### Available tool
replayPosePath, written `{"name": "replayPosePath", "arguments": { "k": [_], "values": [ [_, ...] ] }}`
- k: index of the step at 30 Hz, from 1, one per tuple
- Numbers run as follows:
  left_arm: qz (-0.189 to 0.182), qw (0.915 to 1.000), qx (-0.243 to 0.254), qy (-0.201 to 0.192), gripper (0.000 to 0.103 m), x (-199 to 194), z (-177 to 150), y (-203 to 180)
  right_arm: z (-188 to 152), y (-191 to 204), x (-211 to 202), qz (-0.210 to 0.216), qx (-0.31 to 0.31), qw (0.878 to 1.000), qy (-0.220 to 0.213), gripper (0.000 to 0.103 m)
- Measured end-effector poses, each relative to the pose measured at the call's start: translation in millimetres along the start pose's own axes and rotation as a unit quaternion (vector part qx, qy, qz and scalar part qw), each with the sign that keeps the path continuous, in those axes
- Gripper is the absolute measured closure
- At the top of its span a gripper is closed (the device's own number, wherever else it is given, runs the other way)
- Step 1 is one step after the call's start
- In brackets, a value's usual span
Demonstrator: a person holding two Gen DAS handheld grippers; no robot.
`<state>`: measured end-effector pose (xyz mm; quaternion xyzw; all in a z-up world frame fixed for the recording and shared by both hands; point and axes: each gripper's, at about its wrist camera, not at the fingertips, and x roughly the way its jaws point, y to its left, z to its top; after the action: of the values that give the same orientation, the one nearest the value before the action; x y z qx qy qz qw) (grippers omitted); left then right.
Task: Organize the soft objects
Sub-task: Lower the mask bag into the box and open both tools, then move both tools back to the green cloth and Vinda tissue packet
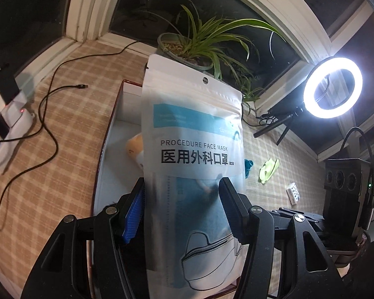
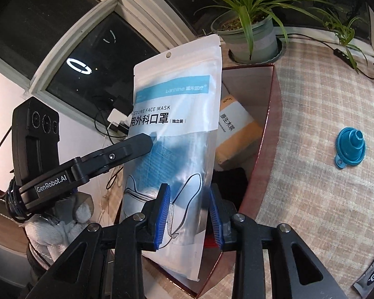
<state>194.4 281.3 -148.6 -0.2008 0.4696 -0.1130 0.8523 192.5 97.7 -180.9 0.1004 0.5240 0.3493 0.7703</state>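
With my left tongs (image 1: 182,214) and right tongs (image 2: 189,214) both clamped on the mask pouch (image 1: 194,134), I should lower it level into the box (image 2: 269,114).

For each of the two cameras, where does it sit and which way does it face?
Left wrist: sits on the left tongs, looks forward and down at the mask bag over the box; the right tongs show at the right.
Right wrist: sits on the right tongs, looks forward and down at the same bag and box; the left tongs reach in from the left.
Shared: bag, box, plant, funnel.
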Motion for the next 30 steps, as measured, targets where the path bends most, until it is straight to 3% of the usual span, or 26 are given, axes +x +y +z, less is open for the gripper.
{"name": "replayPosePath", "arguments": {
  "k": [3, 6, 20, 30],
  "values": [
    [0.006, 1.0, 0.002, 0.001, 0.048, 2, 2, 4, 0, 1, -2, -0.01, -0.001, 1.0, -0.008, 0.072],
    [0.005, 0.9999, 0.009, 0.001, 0.048, 3, 2, 5, -1, 2, -4, -0.011, 0.003, 1.0, -0.016, 0.062],
    [0.004, 0.9996, 0.01, -0.026, 0.048, -18, 1, 6, -15, 14, -22, -0.026, -0.02, 0.999, -0.044, 0.056],
    [-0.01, 0.9993, 0.009, -0.035, 0.048, -29, -19, -20, -40, -12, -56, -0.026, -0.015, 0.998, -0.062, 0.054]
  ]
}}
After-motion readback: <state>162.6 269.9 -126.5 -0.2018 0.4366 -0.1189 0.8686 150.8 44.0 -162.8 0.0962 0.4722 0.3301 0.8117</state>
